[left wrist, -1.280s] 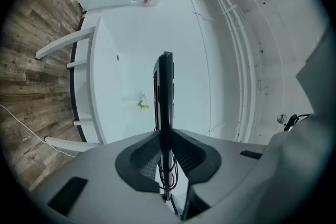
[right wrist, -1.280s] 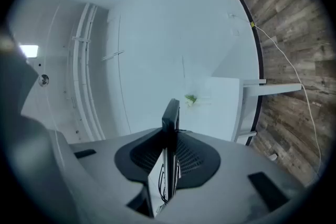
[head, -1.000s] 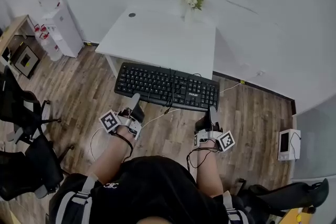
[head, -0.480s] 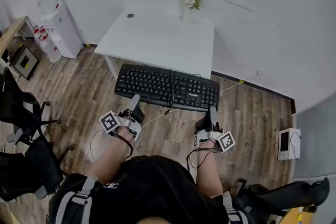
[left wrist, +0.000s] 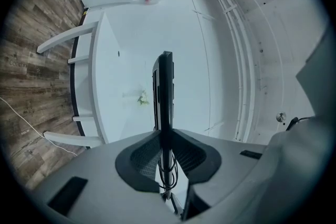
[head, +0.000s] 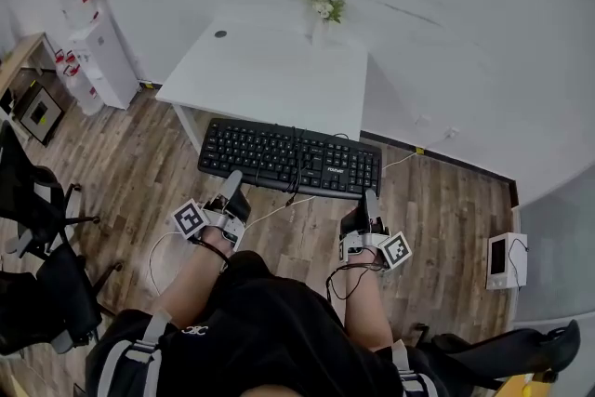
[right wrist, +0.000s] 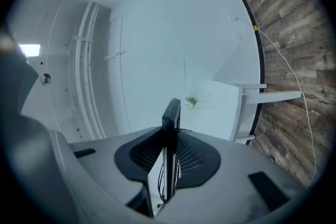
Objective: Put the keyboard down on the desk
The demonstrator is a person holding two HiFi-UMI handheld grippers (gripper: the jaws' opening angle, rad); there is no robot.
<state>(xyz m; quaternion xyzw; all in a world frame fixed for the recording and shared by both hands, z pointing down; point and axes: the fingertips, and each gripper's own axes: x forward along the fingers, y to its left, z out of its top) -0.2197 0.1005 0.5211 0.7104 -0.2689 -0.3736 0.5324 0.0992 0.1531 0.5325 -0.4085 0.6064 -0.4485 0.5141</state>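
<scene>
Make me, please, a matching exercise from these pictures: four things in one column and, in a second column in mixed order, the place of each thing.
Things:
1. keyboard
2. flower vase
3. water dispenser
4. desk

Places:
A. on the floor by the wall, left of the desk
B. against the white wall, beyond the keyboard
C. clamped at its near edge by the left gripper and the right gripper
D. at the far edge of the desk top

Pairs: 1-C, 2-D, 3-A, 4-B
</scene>
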